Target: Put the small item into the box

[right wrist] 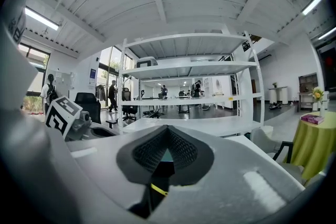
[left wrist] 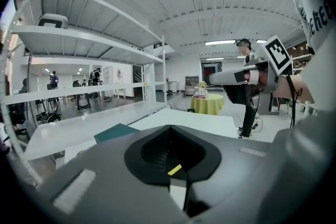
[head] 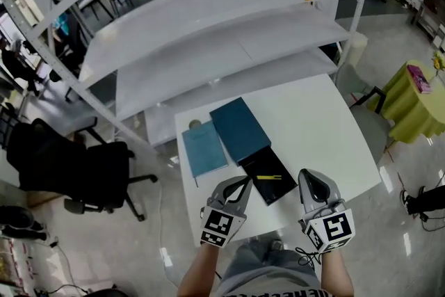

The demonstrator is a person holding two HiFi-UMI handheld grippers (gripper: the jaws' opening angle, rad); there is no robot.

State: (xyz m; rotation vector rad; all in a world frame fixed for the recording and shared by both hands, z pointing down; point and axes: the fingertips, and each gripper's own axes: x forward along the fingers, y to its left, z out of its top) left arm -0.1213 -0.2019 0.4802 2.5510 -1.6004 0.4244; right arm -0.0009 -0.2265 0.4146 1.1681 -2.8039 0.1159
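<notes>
Both grippers low at near edge of worktop (head: pixel 320 122), flanking black box (head: pixel 277 191). L gripper (head: pixel 242 184) just left of box, jaws pressed together, nothing betw. them. R gripper (head: pixel 307 177) just right of box, jaws closed too, empty. Small yellow item (head: pixel 268 177) lying inside box. Teal cover (head: pixel 240 129) touching box's far end, lt-blue panel (head: pixel 204 147) beyond box to its left.

The left gripper (left wrist: pixel 169 127) and the right gripper (right wrist: pixel 167 129) each fill the low half of their own views and hide most of the white table (left wrist: pixel 202 120). In the head view, the yellow thing (head: pixel 267 177) in the black box (head: pixel 274 190) is too small to tell. So is the small round thing (head: pixel 195 124) by the light blue lid (head: pixel 204 148). The person's arms (head: pixel 199 271) are cut off at the bottom edge.
</notes>
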